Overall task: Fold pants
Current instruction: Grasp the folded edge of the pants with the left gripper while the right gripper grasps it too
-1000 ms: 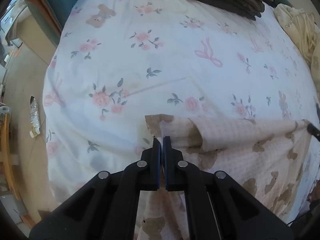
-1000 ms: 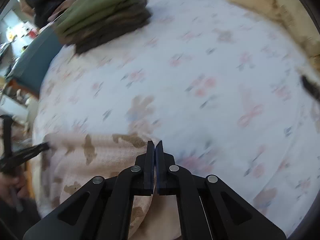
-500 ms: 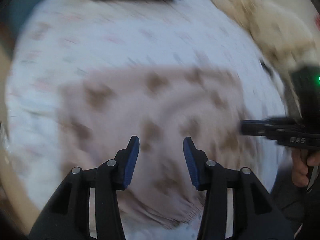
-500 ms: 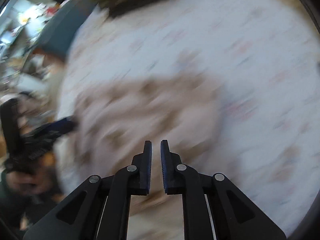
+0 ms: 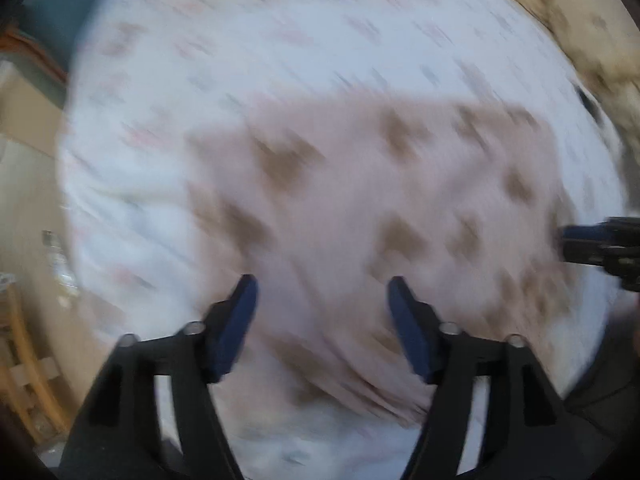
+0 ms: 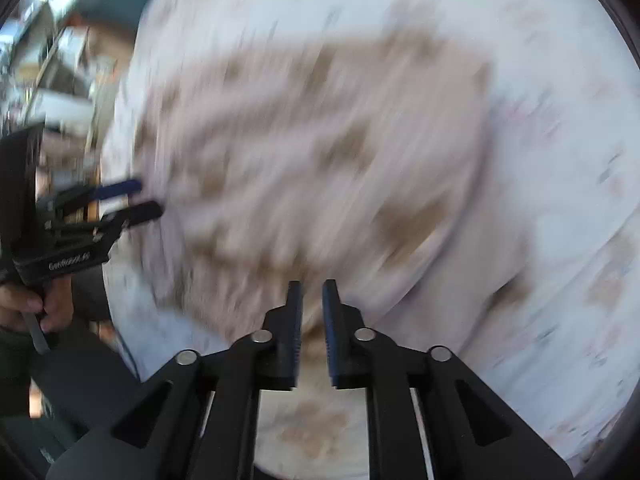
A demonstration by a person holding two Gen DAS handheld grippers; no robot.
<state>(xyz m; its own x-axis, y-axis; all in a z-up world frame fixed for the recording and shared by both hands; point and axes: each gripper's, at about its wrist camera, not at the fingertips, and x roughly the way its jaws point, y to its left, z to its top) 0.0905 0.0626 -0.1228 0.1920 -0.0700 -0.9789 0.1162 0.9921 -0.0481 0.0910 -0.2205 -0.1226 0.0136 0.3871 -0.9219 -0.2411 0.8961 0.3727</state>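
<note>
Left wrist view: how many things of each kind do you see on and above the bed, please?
Black two-finger tongs with blue pads: 2 (left tongs, right tongs)
Pink pants with brown bear print: 1
White flowered bed sheet: 1
Cream rumpled cloth: 1
Total: 5

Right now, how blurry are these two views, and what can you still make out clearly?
Left wrist view: heavy motion blur smears the pants and bedsheet; only the left gripper, open, stays fairly sharp. Right wrist view: streaked the same way; the right gripper, slightly parted, is crisp. Both show fisheye curvature.
</note>
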